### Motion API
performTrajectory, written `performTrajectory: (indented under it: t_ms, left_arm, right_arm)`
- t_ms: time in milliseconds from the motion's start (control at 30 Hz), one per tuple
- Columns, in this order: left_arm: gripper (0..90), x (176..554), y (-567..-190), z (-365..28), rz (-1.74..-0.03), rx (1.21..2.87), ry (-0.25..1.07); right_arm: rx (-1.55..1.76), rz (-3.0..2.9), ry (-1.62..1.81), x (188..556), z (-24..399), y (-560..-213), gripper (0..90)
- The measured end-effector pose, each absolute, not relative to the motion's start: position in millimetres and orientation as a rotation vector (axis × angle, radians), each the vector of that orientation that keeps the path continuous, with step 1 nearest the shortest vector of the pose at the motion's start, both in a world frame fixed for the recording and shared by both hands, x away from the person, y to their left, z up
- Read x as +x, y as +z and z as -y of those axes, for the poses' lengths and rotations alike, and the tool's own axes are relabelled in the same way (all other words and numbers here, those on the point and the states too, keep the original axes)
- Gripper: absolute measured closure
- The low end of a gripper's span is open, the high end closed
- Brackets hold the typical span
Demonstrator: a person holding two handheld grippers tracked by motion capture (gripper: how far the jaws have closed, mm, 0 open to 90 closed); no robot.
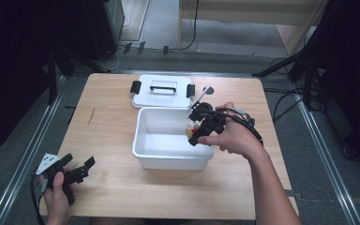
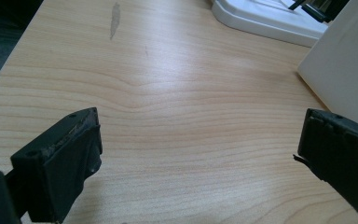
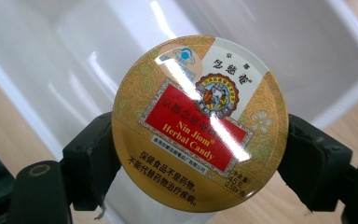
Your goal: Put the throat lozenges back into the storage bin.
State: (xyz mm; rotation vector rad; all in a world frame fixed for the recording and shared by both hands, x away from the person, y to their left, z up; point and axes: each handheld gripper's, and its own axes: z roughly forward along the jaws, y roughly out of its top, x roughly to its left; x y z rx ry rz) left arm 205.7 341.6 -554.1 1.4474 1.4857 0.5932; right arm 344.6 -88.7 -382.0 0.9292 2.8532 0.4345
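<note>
From above, the right gripper (image 1: 196,129) is clamped on a round candy tin (image 1: 193,127) and holds it over the right-hand rim of the white bin (image 1: 173,157), so the step in hand looks like carrying the tin into the bin; the next move, I'd say, calls for lowering it past that rim and only then loosening the grip. The bin's lid (image 1: 161,91) lies flat just behind the bin, clear of the way down. The left gripper (image 1: 77,171) rests well off to the bin's left near the table's (image 1: 112,117) front edge. In the left gripper view its jaws stand wide apart with nothing but bare table (image 2: 168,102) between them, the bin's wall (image 2: 349,65) just ahead to one side. In the right gripper view the candy tin (image 3: 200,123) sits pinched edge to edge between the jaws, face up toward the camera, with the bin's empty floor (image 3: 279,42) beyond it and plenty of room there to set it down.
</note>
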Motion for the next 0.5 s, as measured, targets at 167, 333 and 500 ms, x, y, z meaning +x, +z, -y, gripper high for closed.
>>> performTrajectory:
  t_ms: [167,333,500]
  left_arm:
    - [0.3,205.6,-554.0,-341.4,-1.487,1.449,0.592]
    - [0.3,205.6,-554.0,-341.4,-1.487,1.448,0.592]
    - [0.3,205.6,-554.1,-341.4,-1.487,1.446,0.593]
  right_arm:
    - [0.637,-2.946,0.484,342.1,93.0,-392.5,20.8]
    - [0.524,-2.944,0.445,343.6,96.2,-404.0,20.8]
    - [0.489,-2.932,0.413,346.2,97.1,-411.0,20.8]
